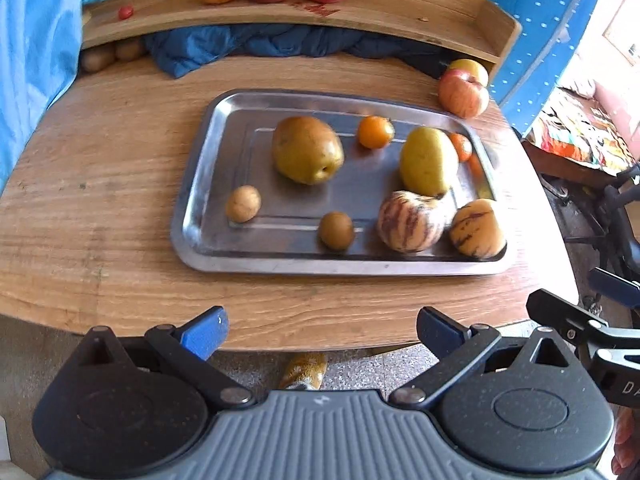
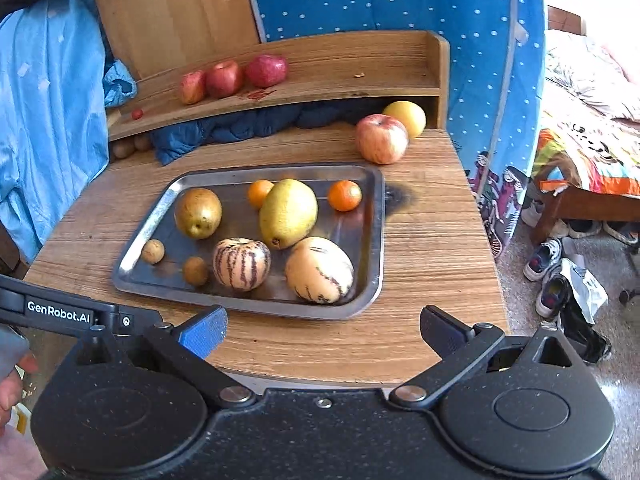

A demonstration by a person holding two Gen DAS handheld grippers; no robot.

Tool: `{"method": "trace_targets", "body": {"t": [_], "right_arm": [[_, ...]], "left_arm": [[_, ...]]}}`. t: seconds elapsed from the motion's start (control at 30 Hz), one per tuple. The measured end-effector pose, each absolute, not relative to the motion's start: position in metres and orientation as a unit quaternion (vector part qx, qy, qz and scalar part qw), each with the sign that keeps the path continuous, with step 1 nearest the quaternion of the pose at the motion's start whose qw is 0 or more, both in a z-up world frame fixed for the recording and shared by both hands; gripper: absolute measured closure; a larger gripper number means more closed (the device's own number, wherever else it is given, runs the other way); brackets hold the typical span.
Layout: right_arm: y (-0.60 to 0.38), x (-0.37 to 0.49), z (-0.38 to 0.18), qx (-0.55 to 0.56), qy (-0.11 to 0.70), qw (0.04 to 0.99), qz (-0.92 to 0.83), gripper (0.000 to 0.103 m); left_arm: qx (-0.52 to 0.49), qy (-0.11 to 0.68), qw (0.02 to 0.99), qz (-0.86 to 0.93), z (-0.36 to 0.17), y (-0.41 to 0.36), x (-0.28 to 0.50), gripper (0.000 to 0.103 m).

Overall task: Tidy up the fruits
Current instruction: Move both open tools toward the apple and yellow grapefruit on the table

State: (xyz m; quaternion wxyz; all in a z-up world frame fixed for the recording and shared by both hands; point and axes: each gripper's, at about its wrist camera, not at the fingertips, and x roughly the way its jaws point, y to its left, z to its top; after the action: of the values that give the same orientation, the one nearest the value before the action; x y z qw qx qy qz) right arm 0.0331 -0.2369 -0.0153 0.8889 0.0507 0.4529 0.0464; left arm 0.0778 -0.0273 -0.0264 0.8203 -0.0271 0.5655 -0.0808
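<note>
1. Resting on the metal tray (image 2: 372,248) are two pears (image 2: 288,213), two striped melons (image 2: 241,264), two oranges (image 2: 344,195) and two small brown fruits (image 2: 153,251).
2. Beyond the tray, a red apple (image 2: 381,139) sits on the wooden table (image 2: 432,248) touching a yellow one (image 2: 406,117) (three more apples (image 2: 224,78) line the shelf (image 2: 340,76) above).
3. Nearest the cameras, the left gripper (image 1: 322,330) and right gripper (image 2: 323,328) hang over the table's near edge, jaws spread wide, both empty.
</note>
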Motion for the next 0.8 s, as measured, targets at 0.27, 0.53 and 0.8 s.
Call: {"method": "trace_targets", "body": {"t": [0.27,0.53,0.8], "right_arm": [[-0.258,0.034,-0.013,0.067,0.454,0.889,0.009,0.001],[-0.286,0.052,-0.018,0.078,0.46,0.884,-0.033,0.001],[-0.31,0.087,-0.022,0.094,0.456,0.883,-0.06,0.001]], "left_arm": [[0.011,0.553,0.825,-0.113,-0.016,-0.056,0.093,0.001],[0.03,0.545,0.823,-0.157,-0.018,-0.086,0.128,0.001],[0.046,0.537,0.824,-0.175,-0.017,-0.11,0.173,0.001]]}}
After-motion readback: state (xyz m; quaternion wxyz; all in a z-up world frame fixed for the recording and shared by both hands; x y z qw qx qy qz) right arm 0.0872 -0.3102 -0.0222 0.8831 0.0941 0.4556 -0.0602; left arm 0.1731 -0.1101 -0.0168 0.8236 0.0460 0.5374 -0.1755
